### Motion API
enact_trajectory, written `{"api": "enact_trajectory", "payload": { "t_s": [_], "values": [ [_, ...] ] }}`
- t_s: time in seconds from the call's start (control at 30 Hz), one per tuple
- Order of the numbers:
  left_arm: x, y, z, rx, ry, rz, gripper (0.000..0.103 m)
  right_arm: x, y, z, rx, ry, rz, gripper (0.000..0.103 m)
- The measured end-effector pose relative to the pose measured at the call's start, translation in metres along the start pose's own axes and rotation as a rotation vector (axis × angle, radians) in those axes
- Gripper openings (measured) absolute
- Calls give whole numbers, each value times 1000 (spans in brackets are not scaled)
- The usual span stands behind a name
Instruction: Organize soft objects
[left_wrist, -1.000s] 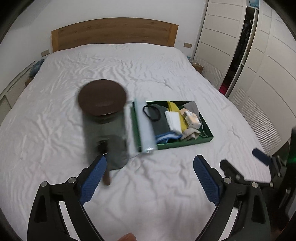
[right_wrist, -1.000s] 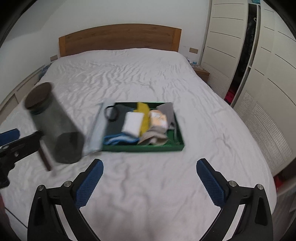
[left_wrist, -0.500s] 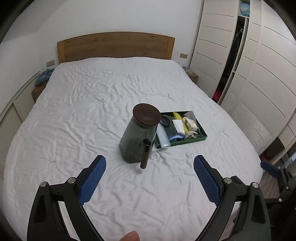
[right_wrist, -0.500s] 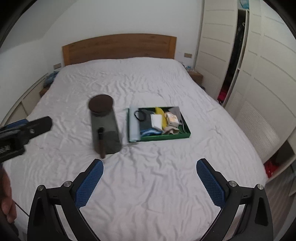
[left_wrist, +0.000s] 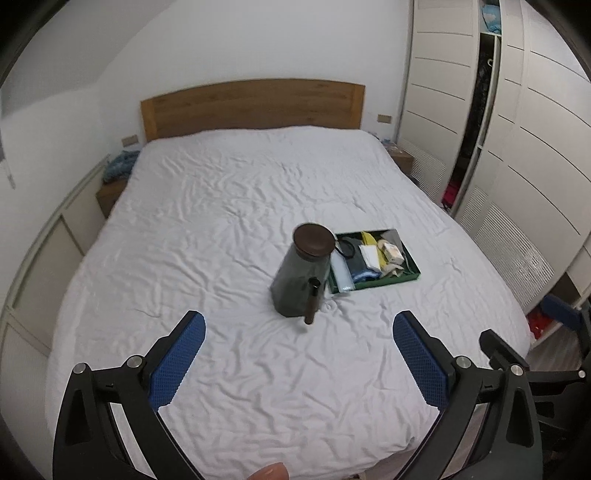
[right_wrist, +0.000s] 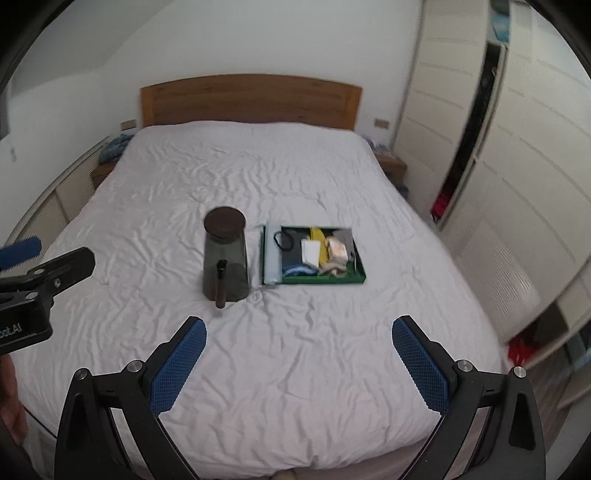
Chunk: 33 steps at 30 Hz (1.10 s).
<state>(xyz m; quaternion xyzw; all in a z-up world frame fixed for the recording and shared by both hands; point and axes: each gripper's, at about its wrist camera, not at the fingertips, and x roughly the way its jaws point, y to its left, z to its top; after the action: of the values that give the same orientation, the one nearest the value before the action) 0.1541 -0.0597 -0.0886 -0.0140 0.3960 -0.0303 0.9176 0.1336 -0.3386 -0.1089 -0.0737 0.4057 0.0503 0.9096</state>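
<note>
A green tray (left_wrist: 413, 266) (right_wrist: 325, 281) lies on the white bed and holds several folded soft items: grey, white, yellow, blue and beige cloths, plus a pale blue one (right_wrist: 269, 254) at its left edge. A dark glass jar (left_wrist: 301, 277) (right_wrist: 225, 258) with a brown lid stands upright just left of the tray, a dark stick leaning at its front. My left gripper (left_wrist: 299, 363) is open and empty, well short of the jar. My right gripper (right_wrist: 299, 363) is open and empty, also back near the foot of the bed.
The white bed (left_wrist: 240, 206) has a wooden headboard (left_wrist: 251, 107). White wardrobes (left_wrist: 517, 147) line the right wall, nightstands (left_wrist: 110, 192) flank the bed. The left gripper's body shows at the left edge of the right wrist view (right_wrist: 44, 280).
Both grippers have pulled back and away from the jar and tray, which now look smaller and farther. The jar now stands on the bed beside the tray.
</note>
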Motion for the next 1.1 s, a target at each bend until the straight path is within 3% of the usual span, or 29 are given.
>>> {"api": "enact_trajectory", "payload": {
  "t_s": [0.33,1.1],
  "values": [
    [-31,-6,4,-13,-34,44,100,-44,-7,3,-46,-62,41,103],
    [-34,1,-2,-14,-15,35,100,-42,-1,9,-52,-40,54,103]
  ]
}}
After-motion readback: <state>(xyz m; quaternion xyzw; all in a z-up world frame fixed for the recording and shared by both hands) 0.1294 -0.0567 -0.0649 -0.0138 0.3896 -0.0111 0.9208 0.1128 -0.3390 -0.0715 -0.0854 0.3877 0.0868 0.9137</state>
